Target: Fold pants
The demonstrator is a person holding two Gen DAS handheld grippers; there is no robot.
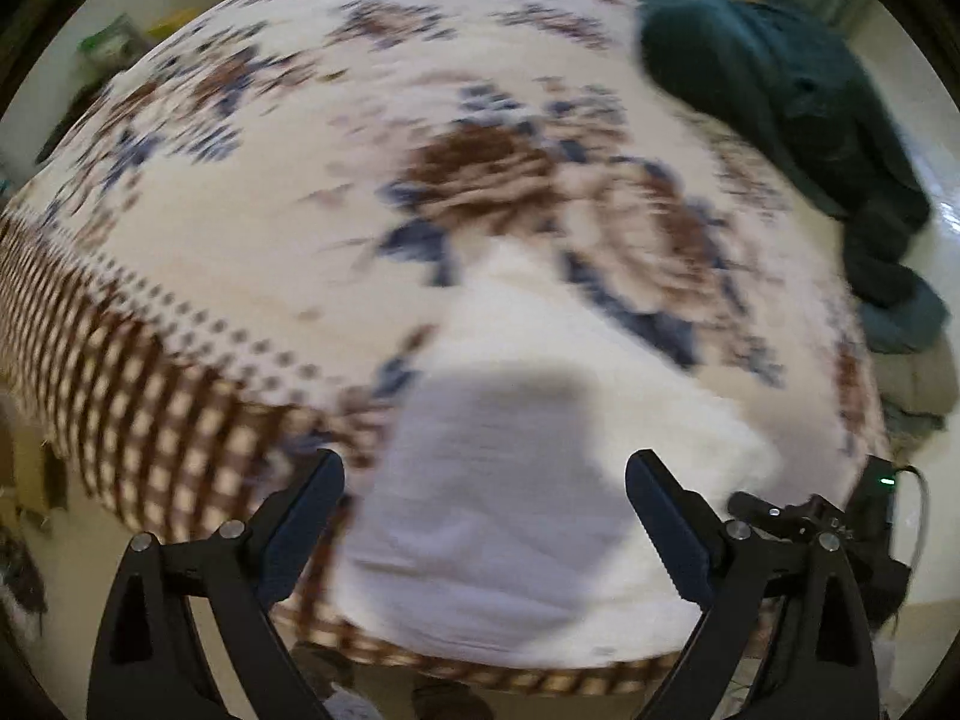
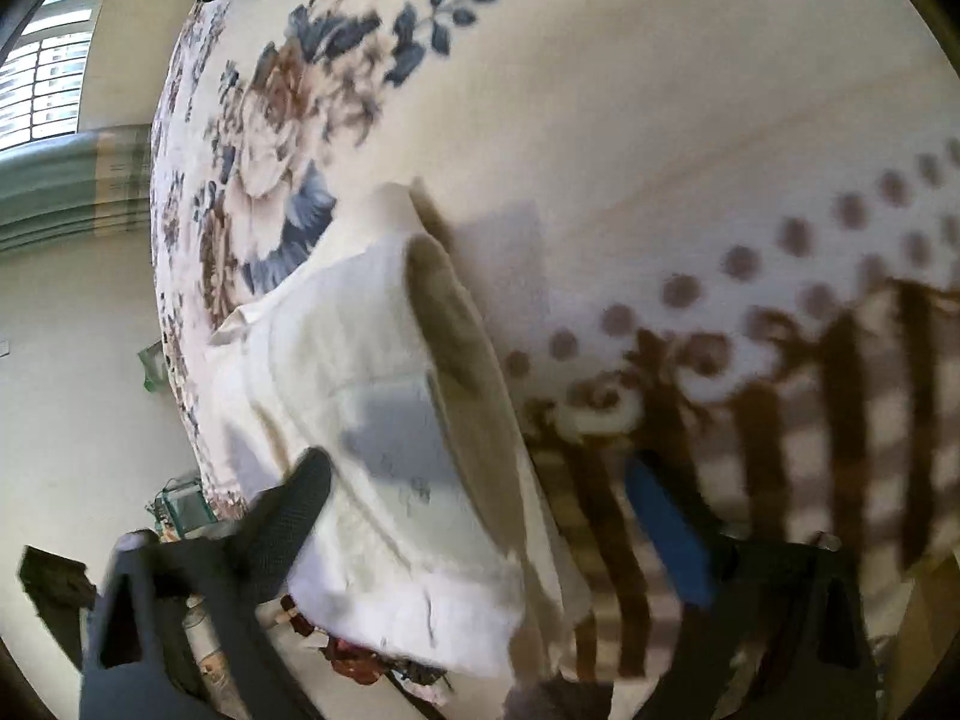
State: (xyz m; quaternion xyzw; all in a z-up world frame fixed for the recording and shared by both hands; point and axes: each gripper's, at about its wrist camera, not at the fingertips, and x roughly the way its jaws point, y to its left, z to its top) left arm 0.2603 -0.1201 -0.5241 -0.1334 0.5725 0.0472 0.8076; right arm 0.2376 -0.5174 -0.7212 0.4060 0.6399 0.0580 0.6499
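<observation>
Left wrist view: white pants (image 1: 528, 480) lie between the spread-apart, empty left tool (image 1: 485, 477) fingers.

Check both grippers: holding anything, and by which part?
Nothing is held. The left gripper and right gripper both have their jaws spread wide above the white pants on the floral blanket, with no cloth pinched between them.

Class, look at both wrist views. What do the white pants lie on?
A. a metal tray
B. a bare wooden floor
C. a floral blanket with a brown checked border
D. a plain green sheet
C: the white pants lie spread on the floral blanket, cream with brown and blue flowers, whose brown checked border shows near the open left gripper and right gripper.
</observation>
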